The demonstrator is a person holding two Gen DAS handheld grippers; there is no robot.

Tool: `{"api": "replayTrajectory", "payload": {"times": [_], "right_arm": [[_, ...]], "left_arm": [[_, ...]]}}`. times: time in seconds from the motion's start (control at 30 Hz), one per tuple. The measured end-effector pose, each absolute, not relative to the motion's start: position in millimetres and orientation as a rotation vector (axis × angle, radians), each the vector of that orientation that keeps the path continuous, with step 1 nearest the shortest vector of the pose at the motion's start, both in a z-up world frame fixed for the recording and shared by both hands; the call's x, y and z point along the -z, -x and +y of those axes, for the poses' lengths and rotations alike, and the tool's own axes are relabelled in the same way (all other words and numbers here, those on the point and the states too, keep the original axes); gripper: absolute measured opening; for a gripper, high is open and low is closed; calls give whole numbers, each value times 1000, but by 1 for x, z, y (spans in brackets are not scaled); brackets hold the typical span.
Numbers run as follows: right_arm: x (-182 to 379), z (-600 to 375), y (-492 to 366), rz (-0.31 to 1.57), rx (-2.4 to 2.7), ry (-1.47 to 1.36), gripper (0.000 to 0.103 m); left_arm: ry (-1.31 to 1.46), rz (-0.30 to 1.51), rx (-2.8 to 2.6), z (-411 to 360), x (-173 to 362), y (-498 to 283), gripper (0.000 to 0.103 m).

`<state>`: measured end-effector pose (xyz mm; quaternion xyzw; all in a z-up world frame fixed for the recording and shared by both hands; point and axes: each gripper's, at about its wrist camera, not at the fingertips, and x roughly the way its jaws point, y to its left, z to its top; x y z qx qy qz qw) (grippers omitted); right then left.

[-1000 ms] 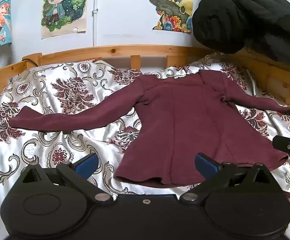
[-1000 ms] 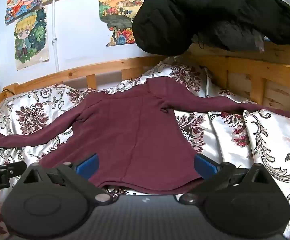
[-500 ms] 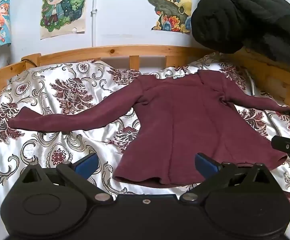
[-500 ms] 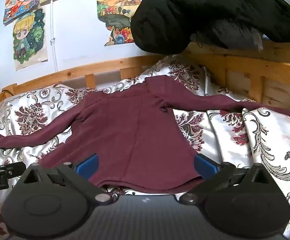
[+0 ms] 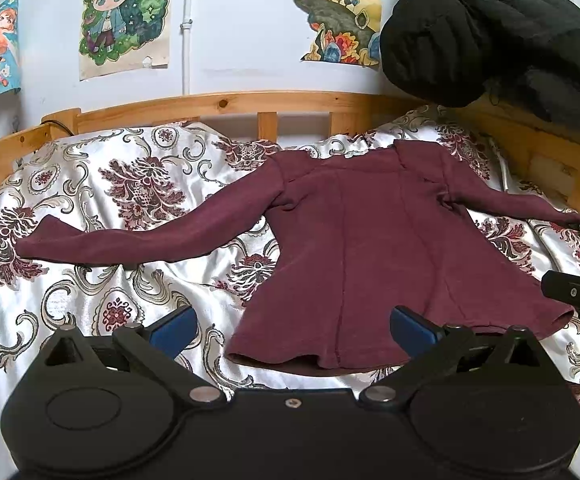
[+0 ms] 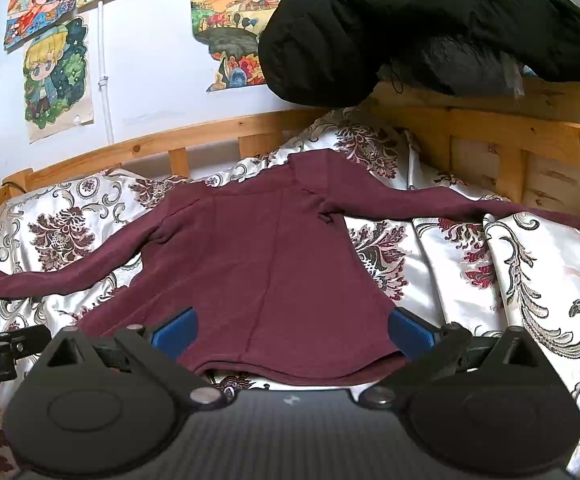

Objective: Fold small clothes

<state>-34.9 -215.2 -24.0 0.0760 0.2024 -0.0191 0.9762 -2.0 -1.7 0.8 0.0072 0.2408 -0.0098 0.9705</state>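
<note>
A maroon long-sleeved top (image 5: 374,240) (image 6: 258,256) lies flat on the bed, hem toward me, both sleeves spread out sideways. My left gripper (image 5: 292,326) is open near the hem's left half, its blue pads (image 5: 174,326) wide apart, holding nothing. My right gripper (image 6: 290,328) is open too, straddling the hem's right half from just above. The long left sleeve (image 5: 130,240) reaches far left; the right sleeve (image 6: 450,202) runs toward the wooden rail.
The bed carries a white satin cover with dark red floral print (image 5: 110,184). A wooden bed rail (image 5: 226,106) borders the back and right side (image 6: 510,148). A black padded jacket (image 6: 410,20) hangs over the right rail. Posters cover the wall (image 5: 124,16).
Both views have shifted very slightly; the top lies as before and both grippers stay open.
</note>
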Motion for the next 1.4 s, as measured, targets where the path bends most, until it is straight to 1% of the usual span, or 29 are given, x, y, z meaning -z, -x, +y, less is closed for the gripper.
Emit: {"api": "replayTrajectory", "payload": {"times": [1.4], "right_arm": [[25,-216,35,410,43,-164,103]], "left_arm": [[2,510,37,-3,1,-2,102]]}}
